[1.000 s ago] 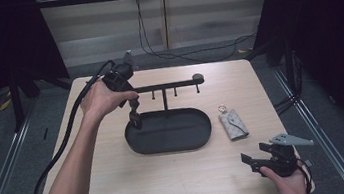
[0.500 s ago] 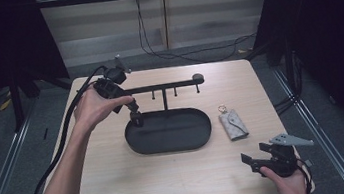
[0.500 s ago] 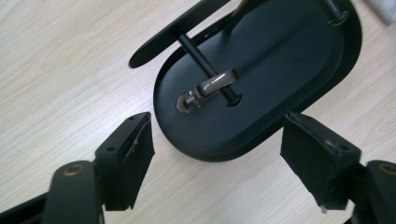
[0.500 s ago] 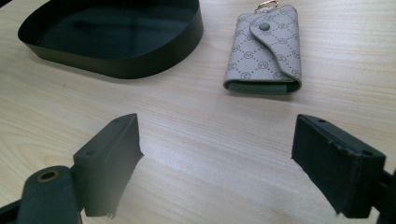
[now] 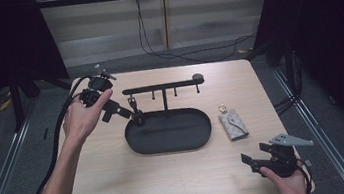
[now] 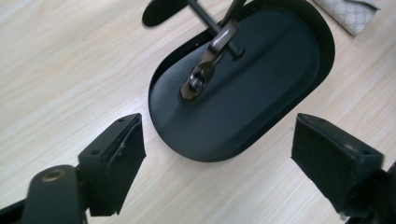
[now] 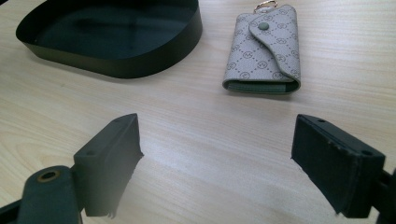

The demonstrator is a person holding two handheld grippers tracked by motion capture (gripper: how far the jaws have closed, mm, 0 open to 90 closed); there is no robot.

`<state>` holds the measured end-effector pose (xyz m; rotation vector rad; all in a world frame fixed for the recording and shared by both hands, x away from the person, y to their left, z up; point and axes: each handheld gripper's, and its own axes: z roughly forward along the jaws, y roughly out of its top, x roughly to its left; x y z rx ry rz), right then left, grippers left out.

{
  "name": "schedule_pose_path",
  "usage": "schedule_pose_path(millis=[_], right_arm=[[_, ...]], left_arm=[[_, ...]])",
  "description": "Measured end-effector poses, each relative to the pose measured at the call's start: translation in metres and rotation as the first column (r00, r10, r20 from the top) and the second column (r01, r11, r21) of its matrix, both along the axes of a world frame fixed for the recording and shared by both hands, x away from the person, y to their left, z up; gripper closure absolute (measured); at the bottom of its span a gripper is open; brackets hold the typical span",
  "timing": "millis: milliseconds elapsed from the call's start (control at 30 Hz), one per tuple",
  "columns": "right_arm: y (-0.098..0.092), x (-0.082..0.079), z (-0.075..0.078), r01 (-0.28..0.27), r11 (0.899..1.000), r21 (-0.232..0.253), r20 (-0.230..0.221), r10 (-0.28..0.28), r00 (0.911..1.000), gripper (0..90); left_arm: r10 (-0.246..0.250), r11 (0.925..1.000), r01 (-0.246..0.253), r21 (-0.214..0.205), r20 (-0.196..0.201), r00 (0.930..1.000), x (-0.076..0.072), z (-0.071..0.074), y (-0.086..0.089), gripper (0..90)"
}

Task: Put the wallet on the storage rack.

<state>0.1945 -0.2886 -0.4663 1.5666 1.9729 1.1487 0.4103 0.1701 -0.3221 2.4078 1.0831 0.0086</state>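
A black key fob (image 6: 210,60) hangs from a hook of the black rack (image 5: 163,85), its lower end over the left end of the black oval tray (image 5: 186,143). My left gripper (image 5: 124,113) is just left of the fob (image 5: 136,113). Its jaws have just been opening and stand open and empty (image 6: 217,125), apart from the fob. A grey patterned key pouch (image 5: 233,123) lies flat to the right of the tray. My right gripper (image 5: 255,159) rests low at the table's front right, open and empty (image 7: 217,122), facing the pouch (image 7: 264,49) and tray wall (image 7: 140,60).
The left gripper's thick cable (image 5: 54,153) trails off the table's left edge. Bare wooden tabletop (image 5: 170,178) lies in front of the tray. Dark curtains and metal rails flank the table.
My left gripper opened off the key fob and drew back to the left, leaving the fob hanging on the rack. The right hand has kept still.
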Motion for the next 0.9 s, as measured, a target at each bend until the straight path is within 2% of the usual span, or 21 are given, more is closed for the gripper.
schedule_pose_path(millis=[67,167,233,333,433,533,667,767,833,900], right_arm=[[0.000,0.000,0.000,0.000,1.000,0.000,-0.001,0.000,1.0000,15.4],[0.000,0.000,0.000,-0.001,1.000,-0.003,-0.001,0.001,1.0000,15.4],[0.000,0.000,0.000,0.002,1.000,-0.002,-0.001,-0.002,1.0000,15.4],[0.000,0.001,0.000,0.002,1.000,-0.002,-0.001,-0.002,1.0000,15.4],[0.000,0.001,0.000,0.003,1.000,-0.004,-0.004,-0.003,1.0000,15.4],[0.000,0.002,-0.001,0.012,1.000,0.002,-0.008,-0.012,0.9999,15.5],[0.000,0.003,-0.001,0.011,1.000,0.005,-0.009,-0.011,0.9999,15.6],[0.000,0.003,-0.001,0.016,1.000,0.003,-0.007,-0.016,0.9999,15.6],[0.000,0.002,-0.001,0.019,1.000,0.002,-0.007,-0.019,0.9998,15.6],[0.000,0.002,0.000,0.021,1.000,0.004,-0.003,-0.021,0.9998,15.6]], left_arm=[[0.028,0.9996,-0.028,0.004,0.027,0.9992,-0.002,-0.003,0.005,18.4],[0.005,0.9999,-0.005,-0.011,0.024,0.9997,-0.005,-0.008,0.012,18.4],[0.016,0.9998,-0.016,-0.012,0.058,0.9982,-0.009,-0.010,0.015,18.5],[0.004,0.9993,-0.002,-0.036,0.065,0.9979,-0.014,-0.014,0.018,18.4],[-0.010,0.9992,0.013,-0.038,0.073,0.9973,-0.020,-0.014,0.021,18.6],[0.033,0.9975,-0.026,-0.065,0.104,0.9940,-0.027,-0.013,0.029,21.6],[0.088,0.9905,-0.073,-0.117,0.134,0.9870,-0.034,-0.016,0.045,21.6],[0.117,0.9876,-0.100,-0.121,0.142,0.9829,-0.040,-0.021,0.055,20.9],[0.144,0.9849,-0.125,-0.119,0.162,0.9763,-0.045,-0.026,0.060,23.2],[0.132,0.9852,-0.110,-0.131,0.167,0.9771,-0.049,-0.031,0.065,24.2]])
